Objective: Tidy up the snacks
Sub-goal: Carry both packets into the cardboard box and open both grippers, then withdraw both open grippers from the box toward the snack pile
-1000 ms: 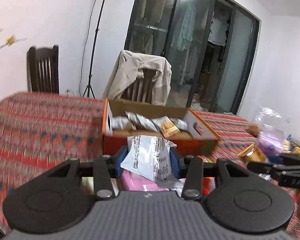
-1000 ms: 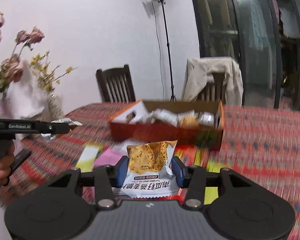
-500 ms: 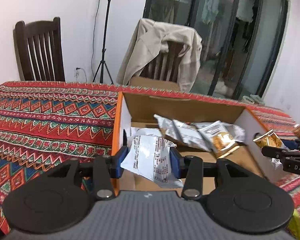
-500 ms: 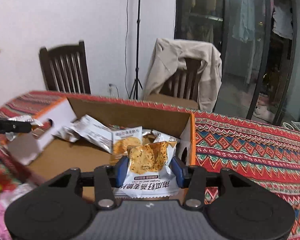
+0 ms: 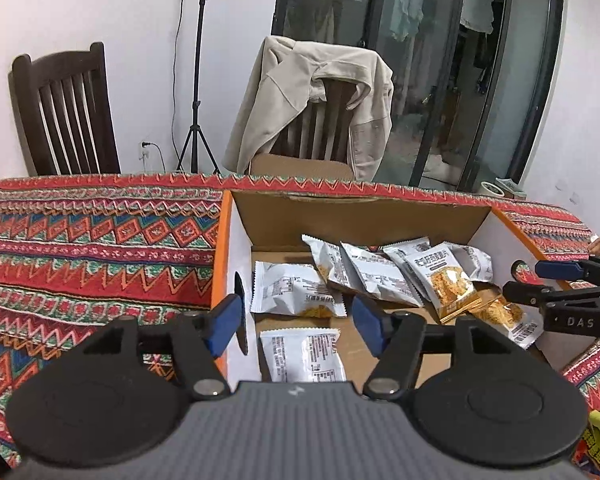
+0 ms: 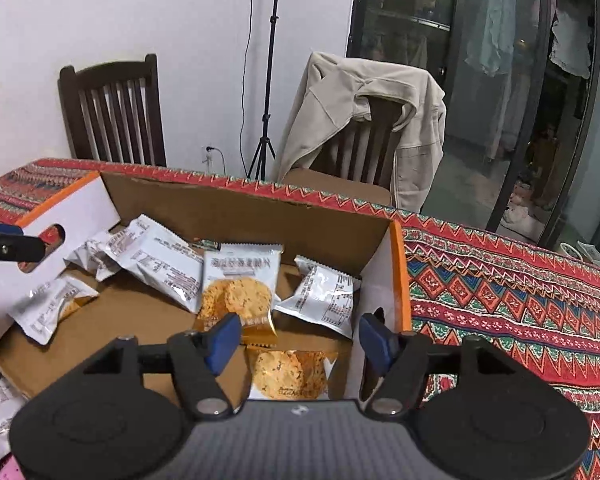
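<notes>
Both the left gripper (image 5: pixel 296 322) and right gripper (image 6: pixel 300 338) hang with jaws apart over the cardboard box (image 5: pixel 360 216) of snack packets (image 5: pixel 296 294).

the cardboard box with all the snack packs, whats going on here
A person is sorting snack packets into the cardboard box with two handheld grippers. Both are open above it: the left gripper over a silver packet lying in the box, the right gripper over a cookie packet by the box's right wall. Several more packets already lie inside.
</notes>
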{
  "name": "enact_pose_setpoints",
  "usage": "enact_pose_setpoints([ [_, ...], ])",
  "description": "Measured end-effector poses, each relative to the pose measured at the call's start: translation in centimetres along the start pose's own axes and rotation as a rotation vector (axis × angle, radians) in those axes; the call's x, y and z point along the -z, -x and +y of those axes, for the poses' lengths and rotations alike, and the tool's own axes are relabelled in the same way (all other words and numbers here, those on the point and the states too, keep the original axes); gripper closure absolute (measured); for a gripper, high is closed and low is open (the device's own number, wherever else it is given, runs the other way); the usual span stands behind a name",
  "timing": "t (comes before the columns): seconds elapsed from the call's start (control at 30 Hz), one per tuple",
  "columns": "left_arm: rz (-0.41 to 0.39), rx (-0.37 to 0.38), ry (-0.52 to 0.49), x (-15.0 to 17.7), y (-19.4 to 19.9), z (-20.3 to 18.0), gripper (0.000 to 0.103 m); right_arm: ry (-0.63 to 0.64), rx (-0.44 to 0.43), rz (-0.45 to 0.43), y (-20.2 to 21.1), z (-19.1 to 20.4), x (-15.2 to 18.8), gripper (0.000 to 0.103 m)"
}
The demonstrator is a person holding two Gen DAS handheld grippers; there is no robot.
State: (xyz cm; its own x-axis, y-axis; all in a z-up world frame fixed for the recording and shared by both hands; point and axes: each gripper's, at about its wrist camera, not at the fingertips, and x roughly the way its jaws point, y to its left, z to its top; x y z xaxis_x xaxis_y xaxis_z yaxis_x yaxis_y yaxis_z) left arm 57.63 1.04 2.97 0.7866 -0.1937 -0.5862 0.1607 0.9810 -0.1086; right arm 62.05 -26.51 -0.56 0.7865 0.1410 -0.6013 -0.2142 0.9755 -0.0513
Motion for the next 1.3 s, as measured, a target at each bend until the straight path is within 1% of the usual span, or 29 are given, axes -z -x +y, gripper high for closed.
enact_pose_setpoints([
  [0.13,-0.032,0.007,-0.006,-0.5,2.9,0.0,0.033,-0.011,-0.018,-0.035,2.7,-0.4,-0.6,0.038],
  [0.2,-0.050,0.015,-0.016,-0.6,4.8,-0.2,0.031,-0.004,-0.020,-0.057,4.6,-0.5,-1.0,0.034],
  [0.3,-0.081,0.027,-0.046,-0.2,8.1,-0.9,0.027,0.009,-0.019,-0.098,8.0,-0.4,-1.3,0.027],
  [0.43,-0.136,0.033,-0.076,1.4,13.5,-1.4,0.021,0.021,-0.023,-0.139,12.9,-0.5,-0.5,0.027],
  [0.5,-0.160,0.044,-0.082,2.6,16.1,-1.6,0.019,0.014,-0.029,-0.157,15.6,-0.7,0.6,0.027],
  [0.57,-0.179,0.066,-0.096,4.3,19.0,-1.9,0.016,0.009,-0.030,-0.180,18.5,-0.6,1.9,0.020],
  [0.63,-0.193,0.087,-0.115,6.0,21.3,-2.2,0.016,0.009,-0.035,-0.209,21.4,-0.2,3.5,0.018],
  [0.73,-0.222,0.080,-0.145,8.4,24.4,-3.2,0.015,0.014,-0.064,-0.235,25.1,0.5,5.7,0.018],
  [0.8,-0.251,0.071,-0.161,10.0,26.5,-3.8,0.010,0.018,-0.079,-0.249,27.4,1.2,7.4,0.016],
  [0.83,-0.266,0.064,-0.163,10.7,27.4,-4.0,0.008,0.018,-0.086,-0.254,28.3,1.5,8.2,0.015],
  [0.93,-0.297,0.042,-0.161,12.7,30.1,-4.5,0.008,0.015,-0.094,-0.261,30.6,2.2,10.9,0.014],
  [1.03,-0.320,0.033,-0.120,14.6,32.4,-4.7,0.004,0.007,-0.089,-0.251,32.4,2.8,13.6,0.014],
  [1.13,-0.315,0.024,-0.063,16.5,34.0,-4.6,0.004,-0.018,-0.086,-0.239,34.1,3.1,16.1,0.014],
  [1.23,-0.282,0.018,0.012,18.6,34.8,-4.1,0.004,-0.061,-0.099,-0.232,35.4,3.2,18.5,0.014],
  [1.3,-0.250,0.021,0.059,20.0,34.9,-3.8,0.004,-0.068,-0.109,-0.232,36.0,3.4,20.3,0.014],
])
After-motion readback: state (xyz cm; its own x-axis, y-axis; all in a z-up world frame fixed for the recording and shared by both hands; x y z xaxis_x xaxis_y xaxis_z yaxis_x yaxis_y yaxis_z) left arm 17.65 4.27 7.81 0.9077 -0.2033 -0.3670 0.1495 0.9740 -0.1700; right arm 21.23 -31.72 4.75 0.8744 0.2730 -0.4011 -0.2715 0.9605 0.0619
